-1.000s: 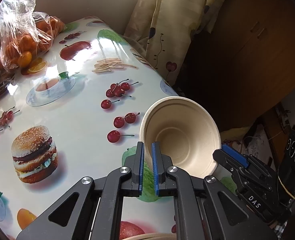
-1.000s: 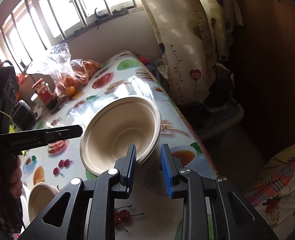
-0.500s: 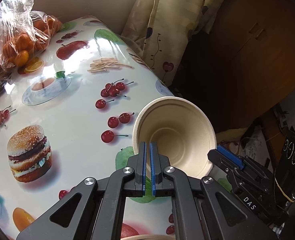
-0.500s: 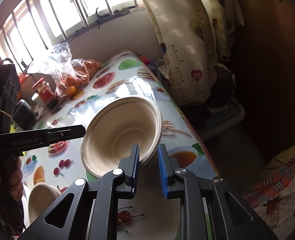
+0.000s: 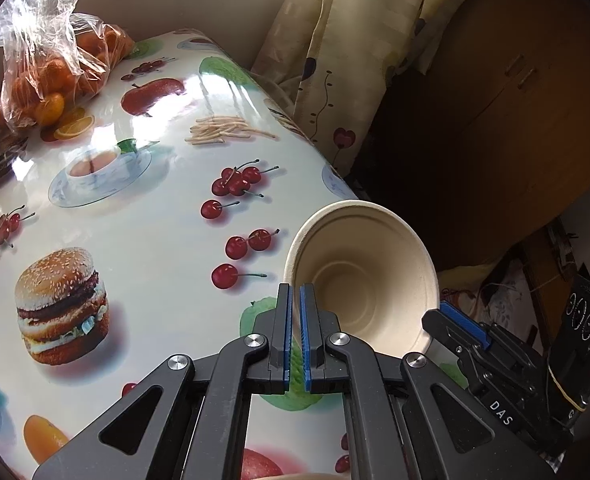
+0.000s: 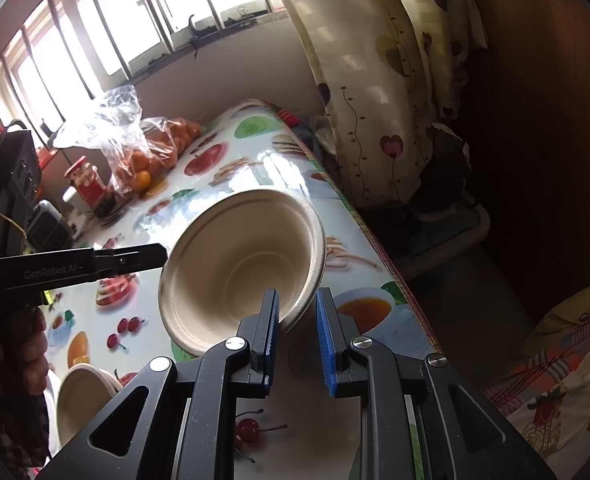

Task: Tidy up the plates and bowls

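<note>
While both grippers pinch 1 bowl (image 5: 365, 276) by opposite rim edges, bowl hangs tilted over table (image 5: 143, 216) near edge. Left gripper (image 5: 297, 332) clamped on near rim, right gripper (image 6: 297, 336) narrow on wall. Step: carrying. Next: likely nest into second bowl (image 6: 83, 394) at near-left.

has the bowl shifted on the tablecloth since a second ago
Cannot tell. In the left wrist view the bowl sits at the same printed cherries; the slight drift matches camera motion.
</note>
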Available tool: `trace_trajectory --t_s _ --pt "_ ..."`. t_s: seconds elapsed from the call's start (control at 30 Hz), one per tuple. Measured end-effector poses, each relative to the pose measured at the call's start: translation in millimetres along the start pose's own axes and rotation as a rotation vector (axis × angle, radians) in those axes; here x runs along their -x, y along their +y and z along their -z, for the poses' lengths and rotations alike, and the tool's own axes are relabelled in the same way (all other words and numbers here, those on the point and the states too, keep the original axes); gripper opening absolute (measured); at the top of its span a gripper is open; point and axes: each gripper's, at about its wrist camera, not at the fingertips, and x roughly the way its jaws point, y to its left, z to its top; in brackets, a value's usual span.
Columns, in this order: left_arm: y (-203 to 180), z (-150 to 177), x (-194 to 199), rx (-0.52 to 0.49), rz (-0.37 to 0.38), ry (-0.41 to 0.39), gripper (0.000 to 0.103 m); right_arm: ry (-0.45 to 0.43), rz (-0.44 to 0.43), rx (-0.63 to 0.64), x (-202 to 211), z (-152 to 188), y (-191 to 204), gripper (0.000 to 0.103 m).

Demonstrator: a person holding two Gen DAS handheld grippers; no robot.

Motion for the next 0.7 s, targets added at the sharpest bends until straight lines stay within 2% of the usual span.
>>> trace_trajectory --t_s 0.17,0.47,0.57,0.7 --pt "1.8 -2.8 -5.5 0.016 0.061 0.034 0.004 0.001 -0.003 0.000 -0.6 0.3 -0.6 0.019" --pt "1.3 -2.9 -5.7 0.030 0.075 0.040 0.005 0.004 -0.010 -0.005 -0.6 2.4 -1.3 0.019" --pt "2.8 -5.0 -2.4 0.035 0.080 0.030 0.008 0.007 -0.008 -0.010 -1.2 2.9 -2.1 0.019" --pt "7.2 -6.3 2.8 0.050 0.080 0.018 0.024 0.009 -0.009 -0.012 -1.3 1.9 -2.5 0.019"
